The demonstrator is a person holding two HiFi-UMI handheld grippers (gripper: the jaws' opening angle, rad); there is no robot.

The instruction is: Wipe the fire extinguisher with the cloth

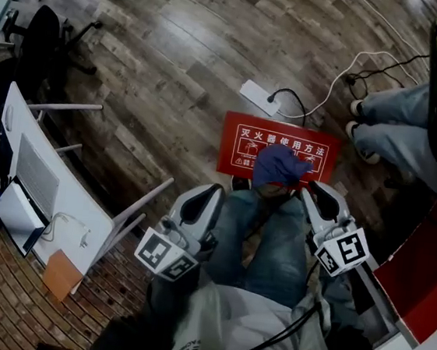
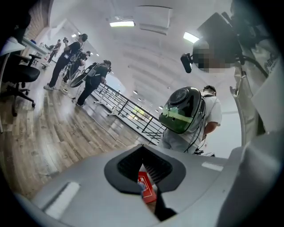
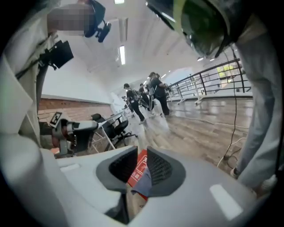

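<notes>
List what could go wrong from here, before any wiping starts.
1. The blue cloth lies on the red box. The left gripper and right gripper hold nothing, so the pickup past the person's own legs may miss.
2. A power strip and cables lie just beyond the box and could snag.
3. A bystander's shoes stand close beside it.

The cloth (image 1: 280,168) covers the middle of the red box (image 1: 241,145), and the wearer's legs (image 1: 267,231) hide its near edge. Through the right gripper view I get only a sliver of box and cloth in the gap, so I can't tell whether the right gripper (image 3: 141,165) pinches the cloth. The bystander (image 1: 411,133) is cut off at the picture's right edge.
</notes>
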